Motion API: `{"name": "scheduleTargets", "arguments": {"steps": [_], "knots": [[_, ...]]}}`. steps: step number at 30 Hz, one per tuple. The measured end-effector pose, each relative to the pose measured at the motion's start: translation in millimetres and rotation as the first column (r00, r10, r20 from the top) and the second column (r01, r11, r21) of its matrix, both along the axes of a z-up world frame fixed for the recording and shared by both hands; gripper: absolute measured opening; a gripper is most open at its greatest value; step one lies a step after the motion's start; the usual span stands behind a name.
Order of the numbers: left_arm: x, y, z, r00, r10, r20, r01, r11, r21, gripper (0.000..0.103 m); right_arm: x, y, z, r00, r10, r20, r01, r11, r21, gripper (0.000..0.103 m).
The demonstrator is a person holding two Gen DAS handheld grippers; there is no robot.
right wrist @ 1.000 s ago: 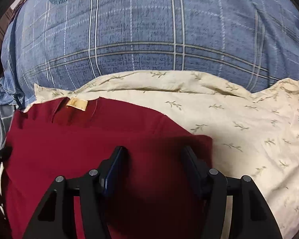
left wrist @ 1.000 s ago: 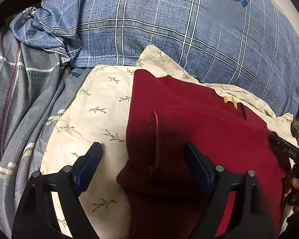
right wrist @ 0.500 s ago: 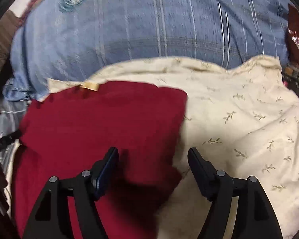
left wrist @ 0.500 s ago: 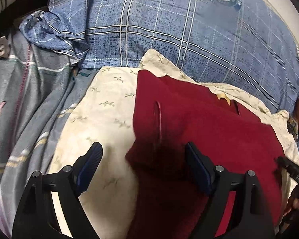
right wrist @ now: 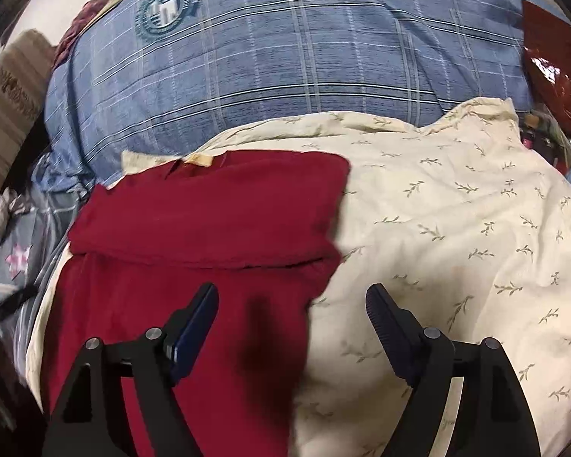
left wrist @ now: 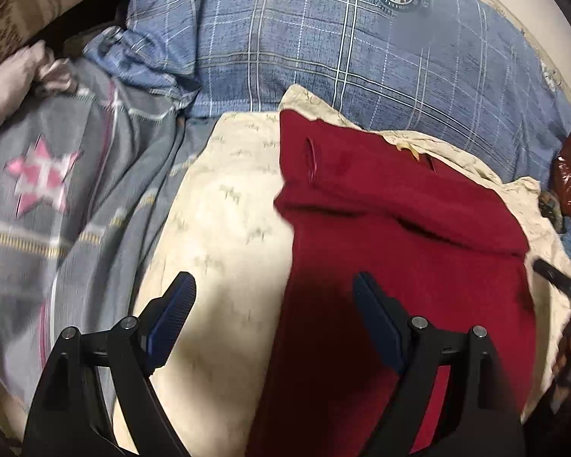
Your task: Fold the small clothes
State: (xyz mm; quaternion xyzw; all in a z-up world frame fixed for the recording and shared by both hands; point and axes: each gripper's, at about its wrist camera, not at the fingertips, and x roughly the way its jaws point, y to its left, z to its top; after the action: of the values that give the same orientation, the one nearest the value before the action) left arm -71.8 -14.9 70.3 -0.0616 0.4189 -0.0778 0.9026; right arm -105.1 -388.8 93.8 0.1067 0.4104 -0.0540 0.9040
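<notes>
On a cream leaf-print sheet (right wrist: 456, 236) spread over the bed, a dark red garment (right wrist: 209, 221) lies with its upper part doubled over the lower, toward the sheet's left edge. Both claws hang spread above it, gripping nothing: the left gripper (left wrist: 274, 304) straddles the garment's left border, the right gripper (right wrist: 291, 312) its right border. Behind sits a blue plaid pillow (right wrist: 285, 57).

The left gripper (left wrist: 274, 301) has black plastic arms, silver round screws and dark blue ribbed pads (left wrist: 173, 316). The right gripper (right wrist: 292, 312) looks the same, with blue pads (right wrist: 194, 327).
</notes>
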Motion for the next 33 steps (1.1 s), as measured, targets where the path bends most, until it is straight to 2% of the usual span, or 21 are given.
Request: {"name": "scheduleTargets", "arguments": {"steps": [3,6,7,8,9,10,11,15,19,23,25,27,29,33], "knots": [[-17.9,6.0,-5.0,1.000,0.001,-0.014,-0.001,1.000,-0.022,0.085,15.0,-15.4,-4.9,0.999,-0.052,0.009,0.052,0.998,0.024,0.085],[-36.3,11.0,-11.1,1.000,0.001,-0.012,-0.002,1.000,-0.019,0.085,34.2,-32.2,-14.8,0.996,-0.089,-0.021,0.091,0.990,0.104,0.085],[-41.6,13.1,-14.2,1.000,0.002,-0.012,-0.002,1.000,-0.016,0.085,39.1,-35.8,-18.0,0.996,-0.085,-0.023,0.088,0.987,0.132,0.082],[-44.7,14.6,-16.7,1.000,0.002,-0.016,-0.002,1.000,-0.015,0.085,44.3,-37.4,-21.5,0.997,-0.077,-0.031,0.081,0.987,0.137,0.074],[-47.2,16.6,-20.3,1.000,0.004,-0.026,-0.004,1.000,-0.016,0.085,48.6,-36.1,-23.8,0.996,-0.069,-0.047,0.074,0.992,0.098,0.040],[-48.8,19.2,-25.0,0.999,0.009,-0.043,-0.010,1.000,-0.021,0.085,50.3,-32.9,-23.7,0.998,-0.037,-0.049,0.040,0.997,0.072,0.019],[-50.1,20.9,-28.3,0.998,0.013,-0.058,-0.015,1.000,-0.024,0.085,51.3,-30.3,-23.4,0.999,0.005,-0.053,-0.001,0.997,0.078,0.020],[-50.6,26.0,-38.6,0.995,0.023,-0.093,-0.026,0.999,-0.024,0.085,47.7,-20.1,-24.5,0.998,-0.001,-0.070,-0.001,1.000,-0.026,0.020],[-52.8,25.2,-39.3,0.995,0.007,-0.098,-0.009,1.000,-0.025,0.085,26.7,-14.9,-7.9,0.999,-0.011,-0.044,0.010,1.000,-0.023,0.025],[-56.3,22.7,-38.4,0.995,-0.022,-0.101,0.020,1.000,-0.021,0.085,-9.0,-3.1,4.9,0.997,0.048,-0.056,-0.049,0.999,-0.013,0.028],[-59.8,22.0,-38.2,0.994,-0.037,-0.104,0.035,0.999,-0.019,0.085,-29.5,5.2,6.8,0.994,0.088,-0.065,-0.087,0.996,0.016,0.047],[-63.0,22.8,-39.3,0.993,-0.047,-0.108,0.045,0.999,-0.022,0.085,-51.2,13.4,4.8,0.989,0.128,-0.076,-0.124,0.991,0.055,0.058],[-70.6,23.3,-41.6,0.991,-0.065,-0.114,0.063,0.998,-0.026,0.085,-69.1,22.9,0.7,0.982,0.163,-0.095,-0.157,0.985,0.065,0.059],[-89.2,21.2,-46.6,0.987,-0.103,-0.121,0.106,0.994,0.016,0.085,-106.2,36.3,-14.0,0.963,0.223,-0.152,-0.203,0.970,0.134,0.059]]}}
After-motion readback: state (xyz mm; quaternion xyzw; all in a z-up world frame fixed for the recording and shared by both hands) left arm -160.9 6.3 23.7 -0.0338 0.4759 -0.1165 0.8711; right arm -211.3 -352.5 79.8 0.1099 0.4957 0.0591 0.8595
